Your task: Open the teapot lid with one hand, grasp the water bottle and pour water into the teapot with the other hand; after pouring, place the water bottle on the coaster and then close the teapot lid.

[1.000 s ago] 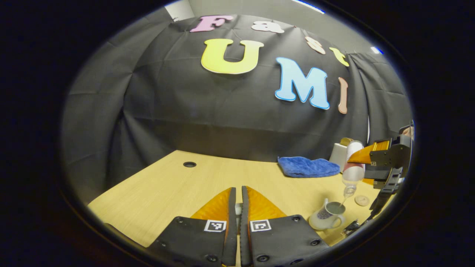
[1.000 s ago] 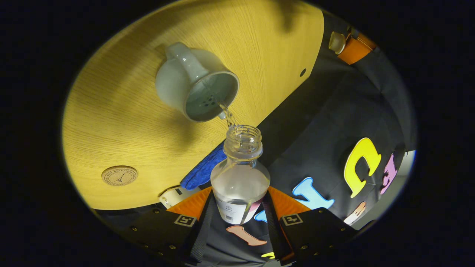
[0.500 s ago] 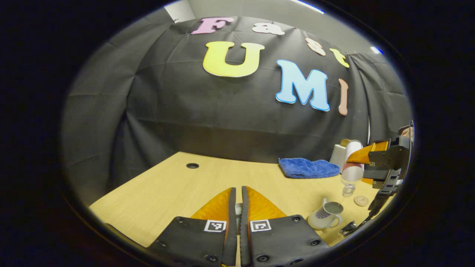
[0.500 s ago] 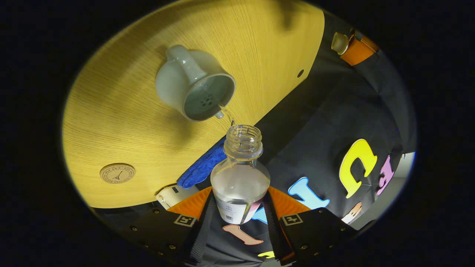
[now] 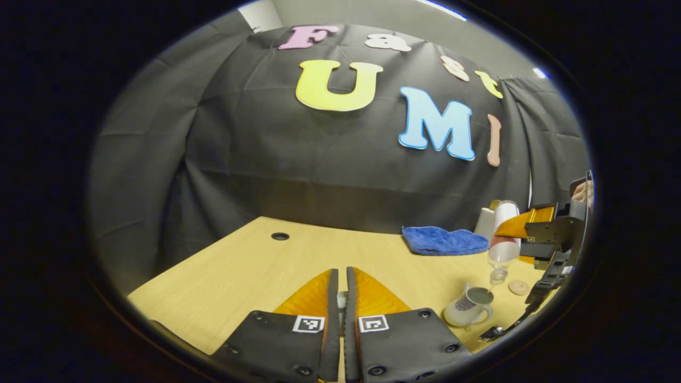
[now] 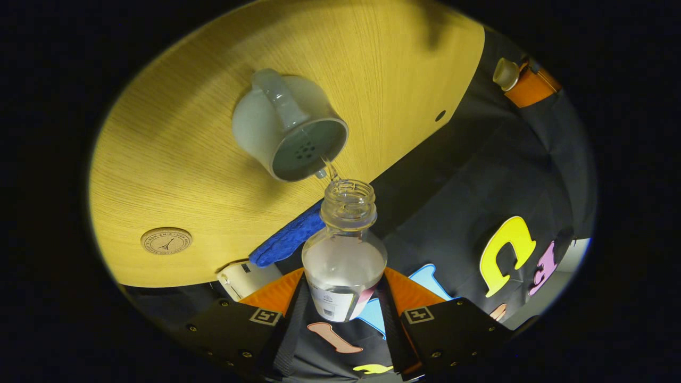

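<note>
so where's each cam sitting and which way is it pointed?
Left gripper view: rides the left hand-held gripper, low over the table, facing the booth wall; own fingers near-closed at the bottom.
Right gripper view: rides the right hand-held gripper, tipped toward the table, looking along the water bottle at the teapot.
Shared: teapot, bottle, coaster, blue cloth.

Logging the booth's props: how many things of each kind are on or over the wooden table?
White ceramic teapot: 1
Clear plastic water bottle: 1
Round cork coaster: 1
Blue cloth: 1
White box: 1
Total: 5
</note>
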`<state>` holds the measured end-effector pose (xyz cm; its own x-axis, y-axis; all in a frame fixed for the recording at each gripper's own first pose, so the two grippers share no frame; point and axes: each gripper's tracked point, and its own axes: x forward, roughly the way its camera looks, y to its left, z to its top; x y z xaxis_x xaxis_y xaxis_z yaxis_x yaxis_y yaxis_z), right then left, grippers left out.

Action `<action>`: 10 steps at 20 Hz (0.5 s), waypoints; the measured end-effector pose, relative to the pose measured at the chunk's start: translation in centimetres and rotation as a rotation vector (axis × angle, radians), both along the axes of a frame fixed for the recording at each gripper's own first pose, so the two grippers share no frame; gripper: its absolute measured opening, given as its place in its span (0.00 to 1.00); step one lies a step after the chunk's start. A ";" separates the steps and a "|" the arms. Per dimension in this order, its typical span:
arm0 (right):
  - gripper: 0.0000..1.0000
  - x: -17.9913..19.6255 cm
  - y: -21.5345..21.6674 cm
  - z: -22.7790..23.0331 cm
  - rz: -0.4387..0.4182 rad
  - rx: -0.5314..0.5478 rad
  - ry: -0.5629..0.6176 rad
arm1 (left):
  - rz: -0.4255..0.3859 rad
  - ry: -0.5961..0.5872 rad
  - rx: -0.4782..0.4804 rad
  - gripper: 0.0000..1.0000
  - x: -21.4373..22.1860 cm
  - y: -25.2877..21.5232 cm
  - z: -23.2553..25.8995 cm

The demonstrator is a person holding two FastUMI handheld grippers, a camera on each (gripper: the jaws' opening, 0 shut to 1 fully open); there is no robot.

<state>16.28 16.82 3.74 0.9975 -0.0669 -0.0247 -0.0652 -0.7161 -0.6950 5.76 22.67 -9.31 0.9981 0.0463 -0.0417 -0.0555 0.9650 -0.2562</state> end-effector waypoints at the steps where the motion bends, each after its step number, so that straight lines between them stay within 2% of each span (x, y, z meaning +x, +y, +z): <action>1: 0.68 0.0 -0.1 0.2 -0.006 -0.013 -0.001 | -0.002 -0.001 -0.004 0.10 0.0 0.0 -0.1; 10: 0.68 -0.1 -0.2 0.8 -0.047 -0.091 0.008 | 0.001 -0.007 -0.035 0.10 -0.5 0.3 -0.9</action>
